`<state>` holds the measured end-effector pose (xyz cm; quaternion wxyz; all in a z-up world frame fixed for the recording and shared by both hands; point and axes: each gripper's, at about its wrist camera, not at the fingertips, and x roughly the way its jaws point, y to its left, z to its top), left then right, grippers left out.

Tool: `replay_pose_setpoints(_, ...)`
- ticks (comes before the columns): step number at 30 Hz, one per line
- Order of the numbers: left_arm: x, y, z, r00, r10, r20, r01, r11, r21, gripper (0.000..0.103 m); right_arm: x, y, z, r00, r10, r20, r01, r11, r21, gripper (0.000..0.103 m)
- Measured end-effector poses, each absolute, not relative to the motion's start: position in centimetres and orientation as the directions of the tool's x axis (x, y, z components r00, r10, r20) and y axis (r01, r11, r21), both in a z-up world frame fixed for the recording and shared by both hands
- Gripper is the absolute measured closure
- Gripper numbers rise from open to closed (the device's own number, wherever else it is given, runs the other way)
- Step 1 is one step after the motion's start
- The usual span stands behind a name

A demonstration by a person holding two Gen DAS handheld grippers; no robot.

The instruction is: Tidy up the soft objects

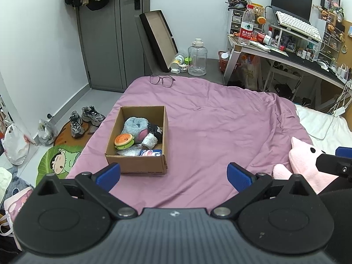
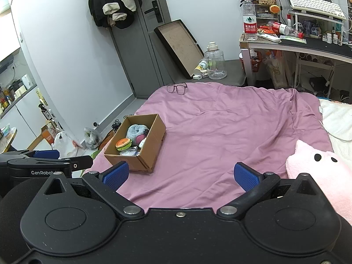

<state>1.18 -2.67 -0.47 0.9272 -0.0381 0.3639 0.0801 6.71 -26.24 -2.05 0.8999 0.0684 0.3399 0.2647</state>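
A cardboard box (image 1: 136, 165) stands on the purple bedspread (image 1: 209, 121). It holds a burger plush (image 1: 123, 141), a blue fluffy toy (image 1: 133, 126), socks and small packets. The box also shows in the right wrist view (image 2: 149, 154). A pink plush pillow (image 1: 305, 160) with black eyes lies at the bed's right side, seen too in the right wrist view (image 2: 325, 176). My left gripper (image 1: 173, 176) is open and empty, just short of the box. My right gripper (image 2: 181, 175) is open and empty, left of the pink plush.
Purple glasses (image 1: 162, 79) lie at the bed's far edge. Beyond are a clear jug (image 1: 197, 58), a leaning tray (image 1: 159, 38) and a cluttered desk (image 1: 286, 52). Shoes (image 1: 85, 120) and bags are on the floor to the left.
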Motion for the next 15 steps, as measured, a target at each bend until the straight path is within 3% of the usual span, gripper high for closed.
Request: replay_pose_setpoints(15, 0.97, -3.1, -0.32, 0.723, 0.128, -0.679, -0.177, 0.984, -0.003, 0.001, 6.48, -26.39, -1.97, 0.626, 0.521, -0.579, -0.428, 0.851, 0.304, 0.0)
